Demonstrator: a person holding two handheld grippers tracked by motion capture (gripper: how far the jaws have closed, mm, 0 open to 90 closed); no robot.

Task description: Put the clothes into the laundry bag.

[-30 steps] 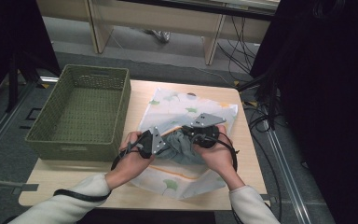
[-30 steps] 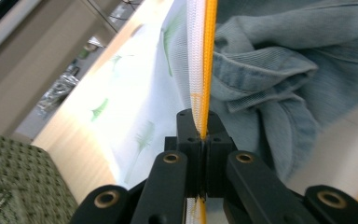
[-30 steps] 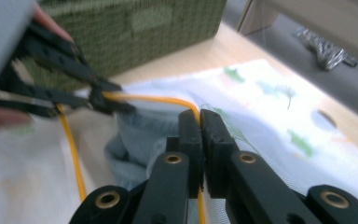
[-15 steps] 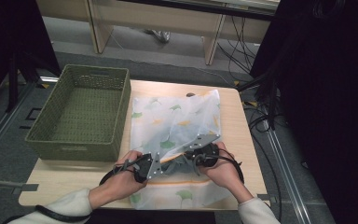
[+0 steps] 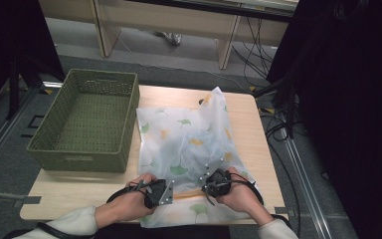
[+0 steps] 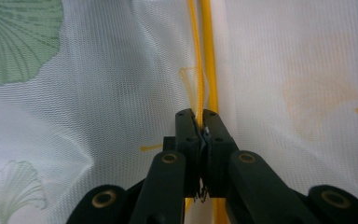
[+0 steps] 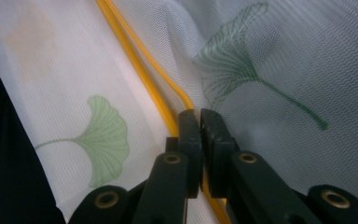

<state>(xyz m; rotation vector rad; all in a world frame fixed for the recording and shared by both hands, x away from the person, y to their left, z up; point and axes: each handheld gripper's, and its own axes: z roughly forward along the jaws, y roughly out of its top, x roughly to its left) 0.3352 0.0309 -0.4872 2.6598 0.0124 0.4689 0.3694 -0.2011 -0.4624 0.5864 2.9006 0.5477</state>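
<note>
A white mesh bag [image 5: 189,144] printed with green and yellow ginkgo leaves lies spread on the table [image 5: 258,144], just right of the green woven basket [image 5: 87,122], which is empty. Its long axis runs from the person's edge of the table toward the far edge; the far corner stands up in a peak beyond the basket's far rim.

Left gripper [image 5: 163,191]: at the bag's near end, on the basket's side. In the left gripper view the jaws are closed tight on the yellow edging [image 6: 204,56] of the mesh, the trim running straight away from the tips.

Right gripper [image 5: 215,185]: also at the near end, on the side away from the basket, just beside the left one. In the right gripper view the jaws are pressed together on the same yellow trim [image 7: 135,60], which slants off to the upper left.

Both grips sit on one hem, with the whole bag lying beyond them. The left hand [image 5: 124,206] is the nearer to the basket. Judgement: any transfer into the basket would go leftward and away from the person, with the free far end trailing.
</note>
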